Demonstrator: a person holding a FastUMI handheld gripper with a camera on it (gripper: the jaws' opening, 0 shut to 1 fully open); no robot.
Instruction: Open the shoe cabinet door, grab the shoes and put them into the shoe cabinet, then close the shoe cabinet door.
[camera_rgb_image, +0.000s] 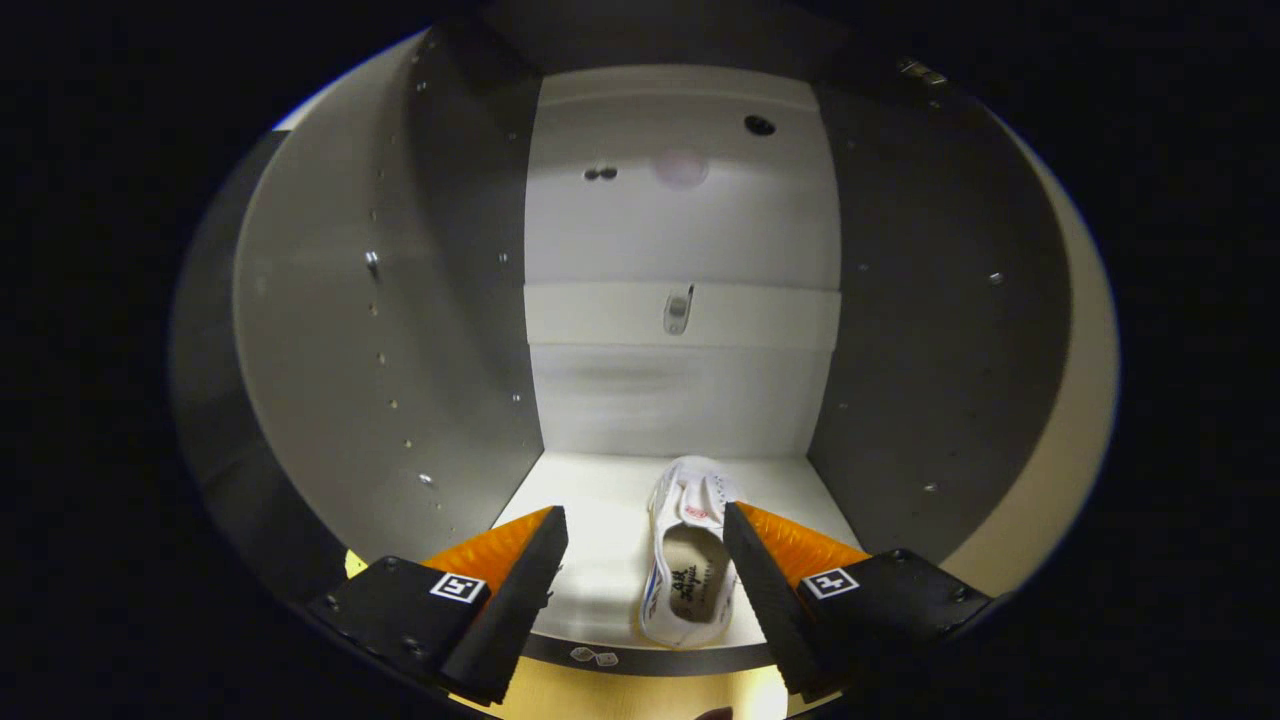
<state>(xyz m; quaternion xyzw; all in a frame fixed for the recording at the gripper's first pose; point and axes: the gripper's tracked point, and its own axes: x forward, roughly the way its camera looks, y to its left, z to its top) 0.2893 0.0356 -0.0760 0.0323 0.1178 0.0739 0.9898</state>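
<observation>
Shoe (690, 560) lies on the floor of the open shoe cabinet (330, 330), toe toward the back panel at twelve o'clock. We see the gripper (645, 570) released, its fingers spread, the shoe beside the right one. We judge placing done; next we back out and close the door. Insole writing is too blurred for us to read.

My view was dim and fisheye-warped; the white cabinet's back panel (680, 240) glowed brightest, its side walls shadowed.
</observation>
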